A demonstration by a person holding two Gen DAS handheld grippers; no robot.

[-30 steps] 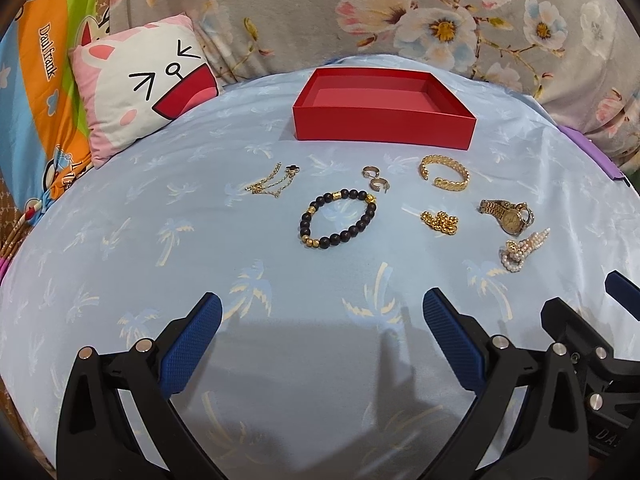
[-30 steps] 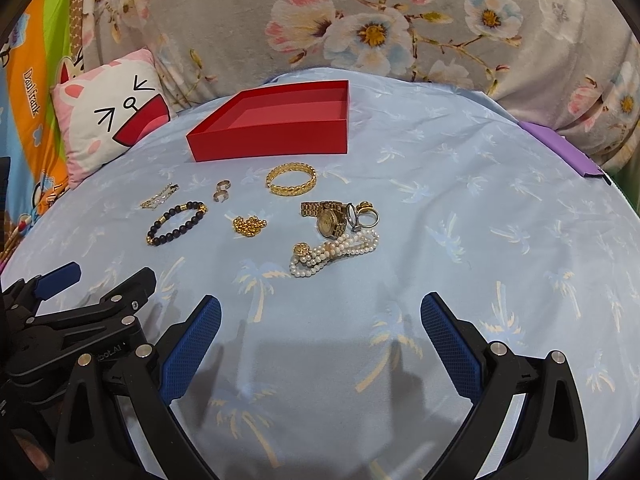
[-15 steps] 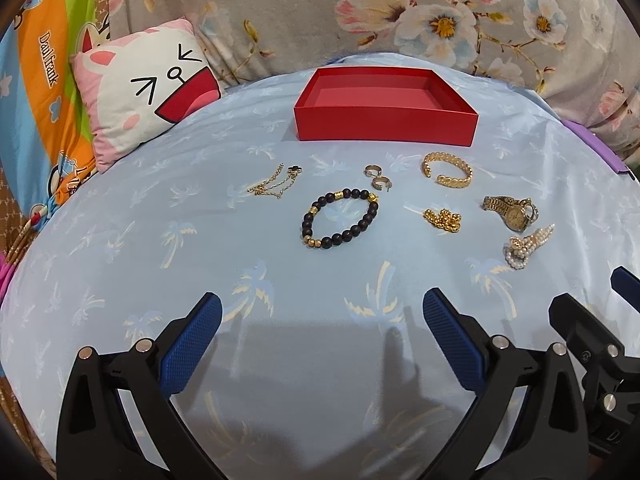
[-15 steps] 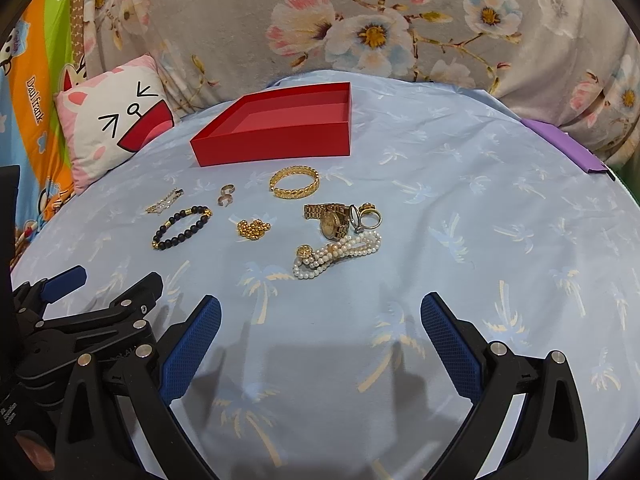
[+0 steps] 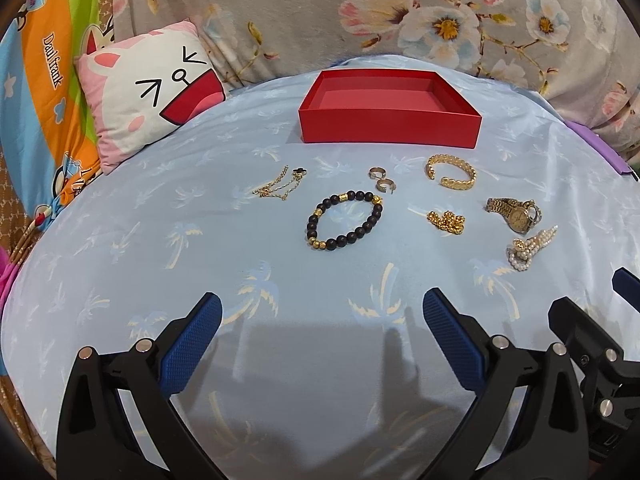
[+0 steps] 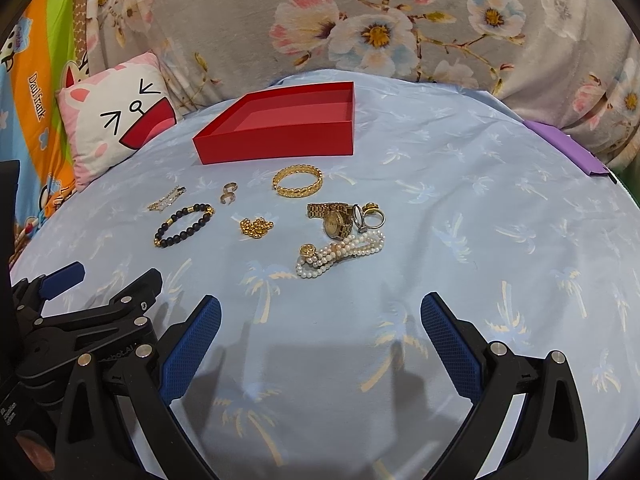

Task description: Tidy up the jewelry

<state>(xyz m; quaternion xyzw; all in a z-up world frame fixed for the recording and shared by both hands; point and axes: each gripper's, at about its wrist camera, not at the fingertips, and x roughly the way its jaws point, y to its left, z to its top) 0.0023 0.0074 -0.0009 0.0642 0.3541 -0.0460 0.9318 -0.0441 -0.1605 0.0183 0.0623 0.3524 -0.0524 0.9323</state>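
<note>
**red box and scattered jewelry on a blue palm-print sheet, both grippers spread and empty**

blue textured pads line both tools. the left gripper (image 5: 322, 320) has its fingers (image 5: 191, 344) spread wide, holding nothing and touching nothing; only bare sheet (image 5: 120, 248) shows between them. the right gripper (image 6: 320, 320) is likewise spread wide and empty, its fingers (image 6: 450, 340) apart from every piece. in the right wrist view the left tool appears at 8 o'clock, just beside the right one.

the red box (image 5: 390, 110) sits open-topped at 12 o'clock in the left wrist view, long axis running 9 to 3 o'clock, nothing visible inside. in front of it the jewelry lies on the sheet, well apart from both grippers. the thin gold chain (image 5: 280, 186) lies toward 10 o'clock, its length running 8 to 2 o'clock. the black bead bracelet (image 5: 345, 220) lies flat near centre, its oval stretched 7 to 1 o'clock. two small ring-shaped pieces (image 5: 382, 178) touch each other just above it. the gold cuff (image 5: 451, 176) lies at 1 o'clock, its gap facing 8 o'clock. the gold bead cluster (image 5: 446, 221) sits between bracelet and gold watch (image 5: 516, 212). the pearl strand (image 6: 340, 254) lies bunched, long axis 8 to 2 o'clock, touching the watch, with finger rings (image 6: 370, 216) just beside the watch at 3 o'clock. a cartoon pillow (image 5: 150, 92) rests at 10 o'clock.
</note>
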